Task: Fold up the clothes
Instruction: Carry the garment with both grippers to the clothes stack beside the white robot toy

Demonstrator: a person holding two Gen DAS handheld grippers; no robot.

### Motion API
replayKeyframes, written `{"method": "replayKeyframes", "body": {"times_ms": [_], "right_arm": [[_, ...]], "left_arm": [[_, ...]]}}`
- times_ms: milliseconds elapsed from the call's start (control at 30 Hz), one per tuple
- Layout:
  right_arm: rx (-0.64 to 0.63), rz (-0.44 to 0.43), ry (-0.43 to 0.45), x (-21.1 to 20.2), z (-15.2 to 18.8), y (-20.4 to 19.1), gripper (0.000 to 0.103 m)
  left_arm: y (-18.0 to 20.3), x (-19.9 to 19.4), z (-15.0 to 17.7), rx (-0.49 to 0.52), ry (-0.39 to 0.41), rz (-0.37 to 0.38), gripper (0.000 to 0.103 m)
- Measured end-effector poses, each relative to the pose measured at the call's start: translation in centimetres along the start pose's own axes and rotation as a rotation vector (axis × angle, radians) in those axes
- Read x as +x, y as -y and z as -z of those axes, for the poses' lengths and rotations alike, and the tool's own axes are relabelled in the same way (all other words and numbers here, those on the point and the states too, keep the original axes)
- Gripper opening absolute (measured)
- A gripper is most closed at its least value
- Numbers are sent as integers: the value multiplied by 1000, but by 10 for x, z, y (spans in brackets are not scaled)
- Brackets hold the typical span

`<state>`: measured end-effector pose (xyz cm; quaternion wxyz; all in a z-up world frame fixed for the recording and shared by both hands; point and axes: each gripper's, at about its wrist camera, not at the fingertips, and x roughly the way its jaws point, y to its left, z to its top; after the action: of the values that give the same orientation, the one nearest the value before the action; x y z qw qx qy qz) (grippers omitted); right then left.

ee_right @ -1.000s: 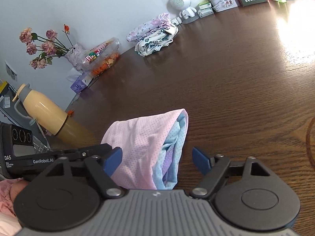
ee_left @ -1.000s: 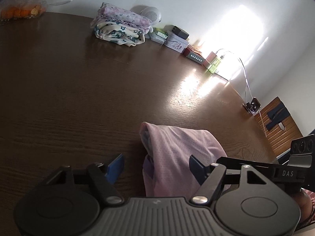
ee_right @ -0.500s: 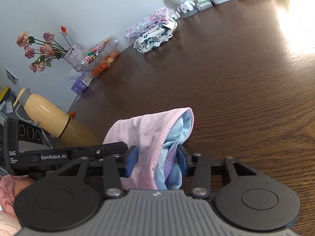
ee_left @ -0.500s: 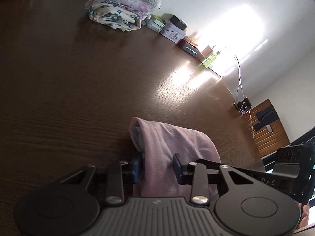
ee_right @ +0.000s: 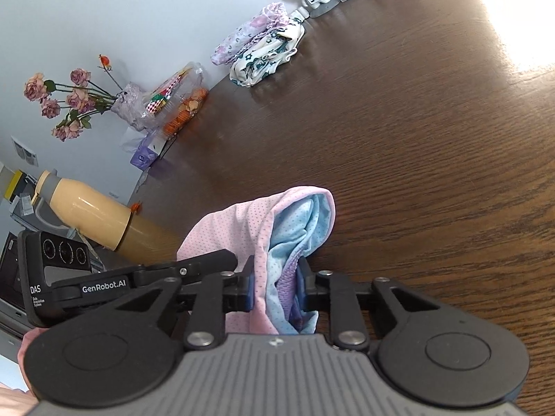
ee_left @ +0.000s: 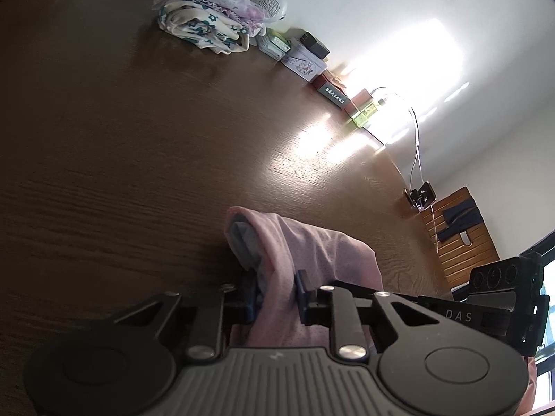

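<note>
Fingers (ee_left: 301,289) over dark wooden table (ee_left: 138,138), sunlit white wall (ee_left: 399,17) behind

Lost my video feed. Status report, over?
Left gripper and right gripper just closed on pink garment. Garment bunched on table. Nothing in the way.

The left gripper (ee_left: 276,293) points forward and down toward the surface (ee_left: 138,138), its blue pads pinched on the pink garment (ee_left: 312,253), the jaws having just been closing with the cloth between them. The right gripper (ee_right: 275,286) is angled the same way just beside it, and its jaws have also just been closing; they now clamp the bunched pink and blue fabric near the surface's near edge.
</note>
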<state>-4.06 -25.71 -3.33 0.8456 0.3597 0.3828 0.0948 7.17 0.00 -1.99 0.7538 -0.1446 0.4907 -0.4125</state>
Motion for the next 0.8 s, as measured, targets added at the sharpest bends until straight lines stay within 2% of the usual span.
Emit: {"method": "replayKeyframes", "body": {"times_ms": [300, 500, 667, 800], "right_arm": [[-31, -25, 4, -1, -7, -9, 17], [-86, -62, 44, -10, -20, -29, 17], [-160, -92, 89, -19, -49, -60, 17], [-240, -109, 130, -22, -96, -96, 17]], "left_arm": [[3, -14, 3, -21, 72, 4, 16], [17, -40, -8, 23, 158, 8, 16], [33, -66, -34, 68, 251, 20, 16], [45, -88, -81, 102, 329, 25, 16]]}}
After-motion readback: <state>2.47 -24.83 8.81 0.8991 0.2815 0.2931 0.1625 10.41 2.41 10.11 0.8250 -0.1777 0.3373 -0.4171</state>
